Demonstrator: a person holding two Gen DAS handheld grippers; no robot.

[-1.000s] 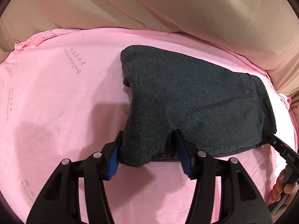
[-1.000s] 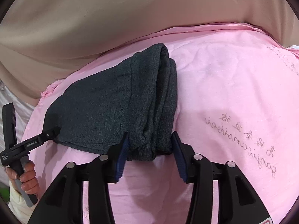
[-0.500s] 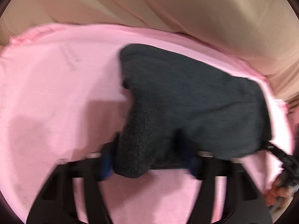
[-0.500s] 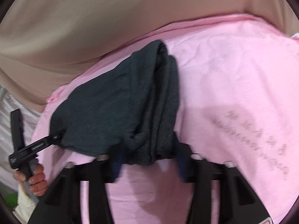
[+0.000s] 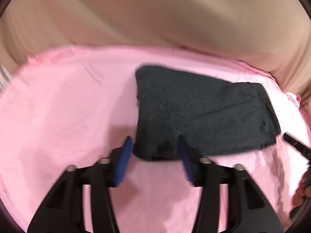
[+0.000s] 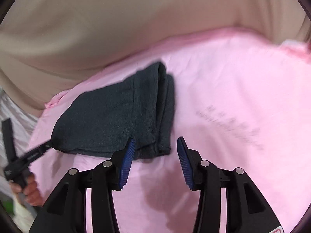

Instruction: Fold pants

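The dark grey pants lie folded into a compact stack on the pink sheet. My left gripper is open, its blue pads on either side of the stack's near corner, just short of it. In the right wrist view the folded pants lie left of centre. My right gripper is open and empty, its left pad at the stack's near right corner, the right pad over bare sheet. The left gripper's black body and the hand holding it show at the left edge of that view.
The pink sheet covers the whole work surface and carries faint embroidered writing. A beige curtain hangs behind the surface's far edge. The other gripper's tip shows at the right edge of the left view.
Both grippers have let go of the pants' near corners and pulled back and up. The folded stack now lies flat on the sheet.
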